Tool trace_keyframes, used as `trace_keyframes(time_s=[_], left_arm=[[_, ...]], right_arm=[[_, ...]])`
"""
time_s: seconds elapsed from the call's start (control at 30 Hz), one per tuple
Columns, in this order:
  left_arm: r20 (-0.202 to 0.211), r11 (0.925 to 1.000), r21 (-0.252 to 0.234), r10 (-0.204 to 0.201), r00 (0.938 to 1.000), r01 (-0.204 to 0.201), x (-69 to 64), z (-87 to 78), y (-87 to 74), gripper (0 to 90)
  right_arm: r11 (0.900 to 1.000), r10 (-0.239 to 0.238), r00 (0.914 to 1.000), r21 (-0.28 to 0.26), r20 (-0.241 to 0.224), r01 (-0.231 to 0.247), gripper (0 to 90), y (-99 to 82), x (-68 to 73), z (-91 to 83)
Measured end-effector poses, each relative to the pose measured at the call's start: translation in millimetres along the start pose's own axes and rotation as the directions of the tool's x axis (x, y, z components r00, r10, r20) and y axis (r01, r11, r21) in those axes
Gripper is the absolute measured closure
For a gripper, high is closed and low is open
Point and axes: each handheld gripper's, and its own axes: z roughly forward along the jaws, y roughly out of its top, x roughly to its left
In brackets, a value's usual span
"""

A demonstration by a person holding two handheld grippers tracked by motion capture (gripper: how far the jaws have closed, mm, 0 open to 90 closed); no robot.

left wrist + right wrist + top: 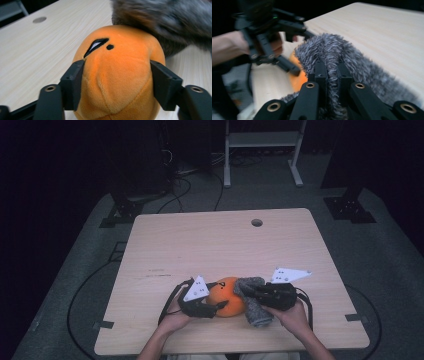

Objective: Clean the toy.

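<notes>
- Near the front edge of a light wooden table (pixel 210 245), an orange plush toy (pixel 226 296) with a grey fuzzy sock (pixel 254 304) lying against its right side.
- Left gripper (pixel 218 306) at the plush toy's left, in the person's left hand (pixel 175 316), grey three-cornered plate on top.
- In the left gripper view, left gripper (pixel 117 85) straddling the orange plush toy (pixel 120 75): one black jaw against each flank, pads pressing into the plush, so pinching the toy rather than standing spread.
- Stitched black-and-white eye and a small black dot on the toy's upper face, beyond the jaws.
- Grey fuzzy sock (pixel 165 25) touching the top right of the toy, blurred.
- Right gripper (pixel 252 292) at the toy's right, in the person's right hand (pixel 292 316).
- In the right gripper view, right gripper (pixel 332 72) pressed nearly together on the grey fuzzy sock (pixel 342 57), a thin fold of fur between the two jaws.
- Sock bulging above and to both sides of those jaws, draped toward the table on the right.
- A sliver of the orange plush toy (pixel 297 75) visible just left of the sock, with the left gripper (pixel 297 70) and left hand (pixel 237 47) behind it.
- Round hole (pixel 256 222) in the tabletop well apart from the toy, near the far edge.
</notes>
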Motion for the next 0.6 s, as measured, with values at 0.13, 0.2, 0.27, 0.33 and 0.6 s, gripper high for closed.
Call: trace_keyframes(time_s=[0.13,0.2,0.27,0.33,0.6], left_arm=[[0.016,0.9999,-0.005,0.016,0.9997,-0.016,0.2,0.2,-1.8,35.4],[0.023,0.9999,-0.006,0.009,0.9997,-0.008,2.1,0.2,-1.6,34.4],[0.037,0.9997,-0.008,-0.025,0.999,0.025,4.4,0.7,-1.5,29.0],[0.052,0.9935,0.006,-0.114,0.9922,0.114,8.0,2.2,0.4,16.6],[-0.003,0.9913,-0.025,-0.13,0.9915,0.13,9.9,-0.7,1.7,31.4]], right_arm=[[0.998,0.011,0.9966,0.061,0.081,-0.016,82.1,-11.5,-12.8,5.1],[0.9964,0.038,0.9935,0.071,0.107,-0.046,82.1,-14.8,-21.0,3.2],[0.9961,0.05,0.9904,0.066,0.128,-0.059,82.1,-15.0,-22.9,0.6],[0.9963,0.043,0.9912,0.069,0.125,-0.052,82.1,-14.5,-21.3,1.8],[0.9947,0.071,0.9939,0.069,0.085,-0.077,82.2,-16.3,-17.5,2.0]])
